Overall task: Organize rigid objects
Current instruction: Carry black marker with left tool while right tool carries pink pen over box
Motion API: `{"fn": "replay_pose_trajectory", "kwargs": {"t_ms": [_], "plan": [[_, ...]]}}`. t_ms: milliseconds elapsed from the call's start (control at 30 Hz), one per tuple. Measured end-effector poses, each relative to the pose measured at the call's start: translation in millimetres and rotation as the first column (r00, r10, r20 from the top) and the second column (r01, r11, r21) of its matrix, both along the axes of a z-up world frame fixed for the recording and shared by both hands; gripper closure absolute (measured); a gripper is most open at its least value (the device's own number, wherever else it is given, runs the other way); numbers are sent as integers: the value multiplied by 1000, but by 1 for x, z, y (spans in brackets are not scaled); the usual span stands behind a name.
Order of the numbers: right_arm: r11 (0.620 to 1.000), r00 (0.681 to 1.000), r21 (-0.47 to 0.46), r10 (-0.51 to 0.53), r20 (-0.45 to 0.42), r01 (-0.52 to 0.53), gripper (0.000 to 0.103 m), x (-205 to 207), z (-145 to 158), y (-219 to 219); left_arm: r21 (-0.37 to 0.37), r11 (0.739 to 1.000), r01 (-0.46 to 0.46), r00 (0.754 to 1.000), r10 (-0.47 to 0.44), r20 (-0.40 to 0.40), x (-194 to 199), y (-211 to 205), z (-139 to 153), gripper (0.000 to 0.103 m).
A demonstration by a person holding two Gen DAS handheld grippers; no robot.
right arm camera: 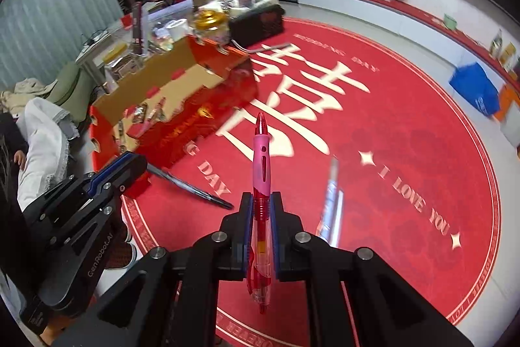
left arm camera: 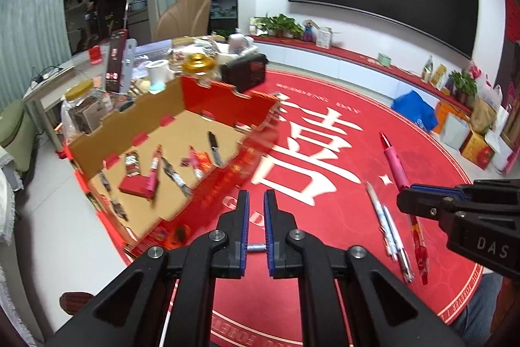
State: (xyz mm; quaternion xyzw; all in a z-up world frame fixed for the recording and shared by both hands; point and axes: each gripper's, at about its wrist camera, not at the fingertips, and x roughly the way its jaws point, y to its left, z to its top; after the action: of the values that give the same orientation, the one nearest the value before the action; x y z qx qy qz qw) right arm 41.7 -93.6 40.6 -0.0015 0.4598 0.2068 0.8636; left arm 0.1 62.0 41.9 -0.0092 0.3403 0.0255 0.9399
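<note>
Pink pen clamped mid-barrel in right gripper fingers, frame centre, tip up. Light, stiff, slick plastic; may pivot. Left gripper fingers closed, empty. Cardboard box upper left, pens inside.

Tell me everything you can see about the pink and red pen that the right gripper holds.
The pen looks like plastic: a clear red pointed end at the far tip, a pink grip section below it, then a see-through red barrel with a printed pattern. The right gripper is shut on the barrel, its blue pads pressing both sides. The pen lies along the fingers, its pointed end sticking out well beyond them and its back end reaching toward the camera. It is lifted above the red rug, and only the pads are seen touching it.
</note>
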Motion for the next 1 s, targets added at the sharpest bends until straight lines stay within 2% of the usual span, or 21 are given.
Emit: {"fn": "replay_pose_trajectory", "kwargs": {"t_ms": [433, 533, 600, 667, 733, 767, 833, 867, 900, 933, 1000], "plan": [[996, 995, 13, 87, 41, -88, 92, 30, 28, 66, -3, 994, -111, 993, 111, 45, 16, 71, 21, 94], [995, 995, 17, 97, 37, -98, 92, 31, 25, 71, 6, 999, -53, 999, 53, 7, 17, 66, 12, 94], [995, 995, 12, 98, 21, -98, 92, 29, 17, 68, 31, 997, 74, 996, -72, -57, 18, 45, -5, 94], [996, 996, 3, 89, 1, -89, 92, 27, 9, 61, 107, 973, 205, 975, -194, -111, 15, 16, -28, 93], [997, 997, -7, 70, -23, -70, 92, 25, 0, 50, 181, 927, 327, 941, -302, -153, 14, -9, -50, 92], [998, 998, -15, 54, -35, -55, 92, 23, -5, 42, 196, 910, 365, 926, -334, -175, 14, -17, -56, 87], [999, 998, -21, 29, -54, -30, 92, 21, -13, 28, 206, 866, 455, 883, -409, -232, 20, -30, -72, 71], [1000, 998, -23, 19, -63, -20, 92, 20, -16, 22, 223, 842, 491, 862, -435, -259, 23, -36, -81, 58], [1000, 997, -24, 8, -71, -10, 92, 19, -18, 16, 235, 825, 514, 849, -451, -276, 26, -37, -87, 50], [1000, 997, -24, -3, -78, 2, 92, 18, -21, 9, 250, 804, 539, 833, -466, -299, 29, -38, -93, 49], [1000, 996, -19, -16, -84, 14, 92, 16, -23, 0, 241, 785, 570, 808, -482, -339, 34, -37, -101, 43]]}}
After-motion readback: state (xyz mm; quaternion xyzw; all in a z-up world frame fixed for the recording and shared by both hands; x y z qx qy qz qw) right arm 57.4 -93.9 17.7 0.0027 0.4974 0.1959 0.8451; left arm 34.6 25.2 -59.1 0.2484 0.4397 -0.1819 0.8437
